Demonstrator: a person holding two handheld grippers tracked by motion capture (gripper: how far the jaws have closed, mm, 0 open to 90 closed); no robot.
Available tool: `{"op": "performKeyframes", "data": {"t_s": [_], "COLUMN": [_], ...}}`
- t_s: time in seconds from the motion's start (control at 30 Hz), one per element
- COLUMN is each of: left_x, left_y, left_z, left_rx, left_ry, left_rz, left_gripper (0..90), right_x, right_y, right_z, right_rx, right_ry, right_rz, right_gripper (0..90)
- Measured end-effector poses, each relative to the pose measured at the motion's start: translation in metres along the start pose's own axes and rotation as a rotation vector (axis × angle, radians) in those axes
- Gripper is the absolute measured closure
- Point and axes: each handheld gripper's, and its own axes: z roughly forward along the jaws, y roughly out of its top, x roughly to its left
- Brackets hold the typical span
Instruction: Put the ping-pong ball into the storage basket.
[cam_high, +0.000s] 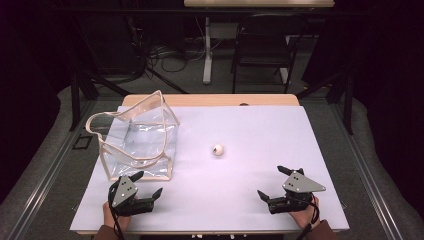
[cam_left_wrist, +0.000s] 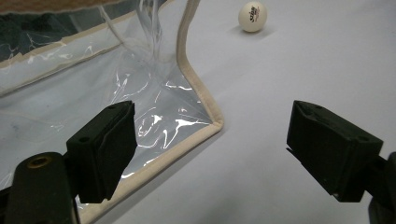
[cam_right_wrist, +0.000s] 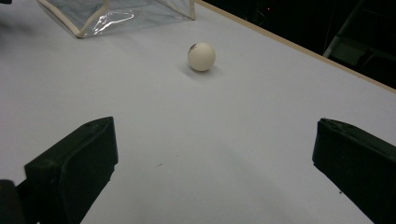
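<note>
Presently both grippers are held low at the near edge of the table (cam_high: 280, 125), jaws spread wide, nothing gripped. Left gripper (cam_high: 148, 187) is parked just beside the near corner of a clear plastic bag (cam_high: 140, 142) w/ beige trim; right gripper (cam_high: 274, 182) is aimed at a small white ball (cam_high: 218, 149), well apart from it. Ball is judged light, hard, smooth, prob. a ping-pong ball (print too small to be read), so it is likely to roll; best pinched across its middle. Bag is judged soft & floppy; its stiffer trim is best taken.
</note>
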Motion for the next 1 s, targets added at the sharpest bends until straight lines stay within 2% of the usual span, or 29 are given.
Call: {"op": "performKeyframes", "data": {"t_s": [0.27, 0.67, 1.0], "left_x": [0.0, 0.001, 0.002], "left_y": [-0.001, 0.0, 0.0], "left_z": [0.002, 0.003, 0.003], "left_rx": [0.009, 0.012, 0.013], "left_ry": [-0.01, -0.016, -0.018], "left_rz": [-0.002, 0.018, 0.021], "left_gripper": [16.0, 16.0, 16.0], "right_x": [0.001, -0.002, -0.003], "right_y": [0.0, 0.004, 0.016], "right_z": [0.003, 0.008, 0.016], "right_rx": [0.01, 0.048, 0.069], "right_ry": [0.011, 0.022, 0.035], "right_rz": [0.0, -0.018, -0.035], "right_gripper": [0.0, 0.0, 0.0]}}
